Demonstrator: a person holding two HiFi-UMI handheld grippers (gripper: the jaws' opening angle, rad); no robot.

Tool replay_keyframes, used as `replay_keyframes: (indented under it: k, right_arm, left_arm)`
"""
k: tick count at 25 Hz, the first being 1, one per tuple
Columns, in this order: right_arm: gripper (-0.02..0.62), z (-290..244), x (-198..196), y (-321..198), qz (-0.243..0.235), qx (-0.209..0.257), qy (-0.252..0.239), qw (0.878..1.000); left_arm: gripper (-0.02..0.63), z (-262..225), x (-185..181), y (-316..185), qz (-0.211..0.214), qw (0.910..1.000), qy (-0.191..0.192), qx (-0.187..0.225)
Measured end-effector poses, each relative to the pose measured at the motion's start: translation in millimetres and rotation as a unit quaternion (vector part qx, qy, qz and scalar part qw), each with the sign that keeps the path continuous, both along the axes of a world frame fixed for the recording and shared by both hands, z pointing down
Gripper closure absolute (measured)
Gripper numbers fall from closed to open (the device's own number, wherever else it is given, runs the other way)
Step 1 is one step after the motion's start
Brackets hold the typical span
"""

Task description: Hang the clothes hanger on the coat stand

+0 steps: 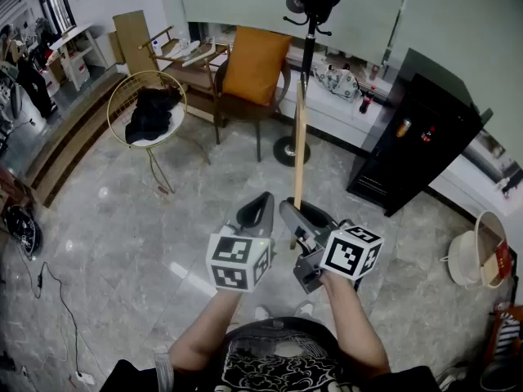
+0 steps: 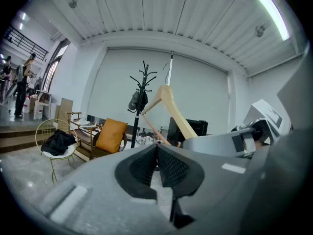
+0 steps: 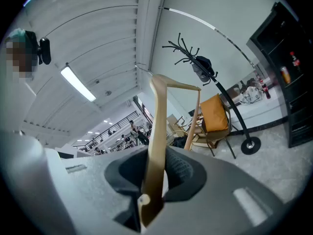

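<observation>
Right tool point(image 3: 155, 177): clamped on one arm of the wooden clothes hanger point(image 3: 157, 126), near its lower end
Left tool point(image 2: 157, 155): jaws together, nothing between them, at the right tool's 9 o'clock
Hanger place: in the air, rising from the right tool toward 12 o'clock, well short of the coat stand point(image 1: 308, 47)
Head view: hanger edge-on, a thin strip
Left gripper view: its triangle and thin hook, coat stand behind at 11 o'clock
Markings: black-and-white squares on each cube point(image 1: 237, 260)
</observation>
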State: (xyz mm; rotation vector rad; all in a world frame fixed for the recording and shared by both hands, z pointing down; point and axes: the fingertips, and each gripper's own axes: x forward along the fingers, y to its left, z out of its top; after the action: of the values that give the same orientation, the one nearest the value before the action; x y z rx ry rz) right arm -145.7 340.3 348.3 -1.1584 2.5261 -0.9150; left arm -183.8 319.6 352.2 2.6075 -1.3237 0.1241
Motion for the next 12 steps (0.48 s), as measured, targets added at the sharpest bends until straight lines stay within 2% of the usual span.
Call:
replay_keyframes:
  k: [12]
  right_arm:
    - [0.503, 2.8, -6.6, -0.5, 0.007, -0.004, -0.004, 1.0]
  left_arm:
    - [0.6, 4.1, -2.4, -2.0, 0.015, 0.9999, 0.001, -0.003]
